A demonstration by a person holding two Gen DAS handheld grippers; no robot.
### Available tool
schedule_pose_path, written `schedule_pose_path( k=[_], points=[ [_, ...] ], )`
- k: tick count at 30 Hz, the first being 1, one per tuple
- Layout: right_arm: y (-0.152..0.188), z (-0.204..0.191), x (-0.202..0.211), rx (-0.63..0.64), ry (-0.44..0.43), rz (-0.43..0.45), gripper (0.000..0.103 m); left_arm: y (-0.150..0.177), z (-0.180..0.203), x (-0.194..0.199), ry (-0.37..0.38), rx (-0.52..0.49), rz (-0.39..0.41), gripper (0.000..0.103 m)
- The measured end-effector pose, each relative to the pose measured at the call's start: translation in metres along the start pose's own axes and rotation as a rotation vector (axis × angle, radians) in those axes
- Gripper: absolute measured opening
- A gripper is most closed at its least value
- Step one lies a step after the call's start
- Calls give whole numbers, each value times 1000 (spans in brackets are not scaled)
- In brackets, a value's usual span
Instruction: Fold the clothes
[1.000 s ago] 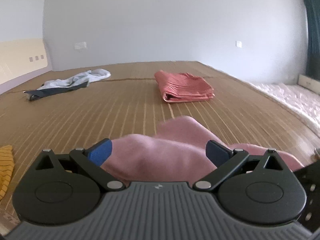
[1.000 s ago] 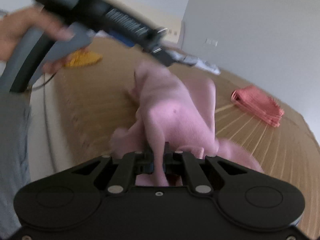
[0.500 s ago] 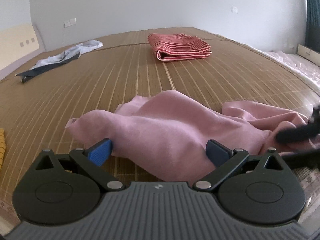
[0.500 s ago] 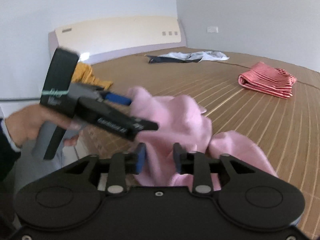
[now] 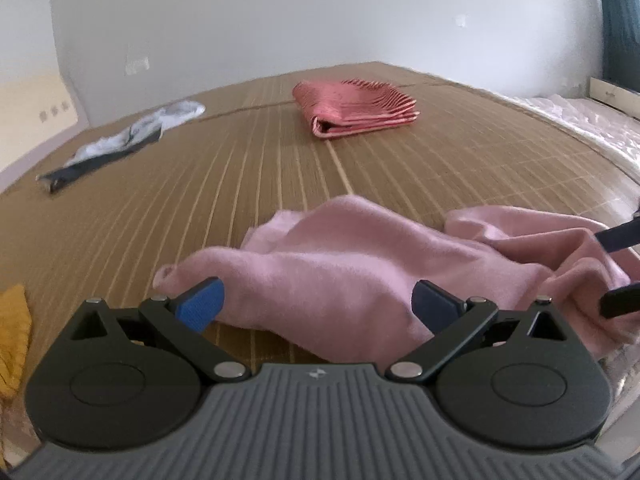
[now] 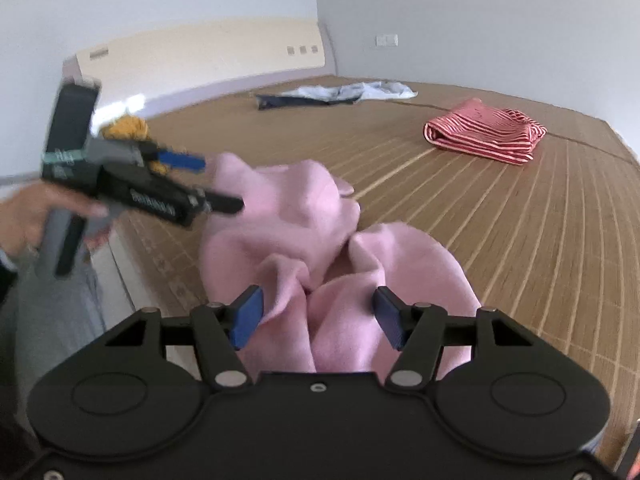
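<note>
Bamboo mat holds crumpled pink garment.

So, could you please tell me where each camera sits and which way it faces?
Left wrist: sits on the left gripper, facing along the mat toward the far wall; its own open fingers show.
Right wrist: sits on the right gripper, facing the headboard; its open fingers, the left gripper and the hand holding it show.
Shared: pink garment, striped folded cloth, yellow cloth.

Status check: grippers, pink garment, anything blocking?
Left gripper open, right gripper open. Pink garment crumpled on mat, unheld. Nothing blocking; folded striped garment well clear.
</note>
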State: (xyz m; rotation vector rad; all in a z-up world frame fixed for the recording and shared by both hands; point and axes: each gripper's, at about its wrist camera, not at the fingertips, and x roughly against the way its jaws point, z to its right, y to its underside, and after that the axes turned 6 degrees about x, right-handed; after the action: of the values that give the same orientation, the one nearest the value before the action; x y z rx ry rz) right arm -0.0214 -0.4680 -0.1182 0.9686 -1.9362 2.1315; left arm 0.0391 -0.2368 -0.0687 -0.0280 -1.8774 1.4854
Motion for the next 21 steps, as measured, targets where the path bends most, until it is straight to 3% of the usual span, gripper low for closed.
schedule_pose_path(
  k=[2,5,10,15,21],
  points=[
    [2,3,1,17,5,-20,63,-5,4,8,61,-13,30,102],
    [7,11,11,1,21,-33,72,-11,18,22,189,-45,75,102],
    [19,10,29,10,71,-55,75,-14,59,19,359,-141,1,102],
    [30,14,42,8,101,-67,77,-4,92,6,415,-159,-74,102],
    [44,13,59,14,94,-74,80,8,114,-15,383,-197,-130,101]
  ],
)
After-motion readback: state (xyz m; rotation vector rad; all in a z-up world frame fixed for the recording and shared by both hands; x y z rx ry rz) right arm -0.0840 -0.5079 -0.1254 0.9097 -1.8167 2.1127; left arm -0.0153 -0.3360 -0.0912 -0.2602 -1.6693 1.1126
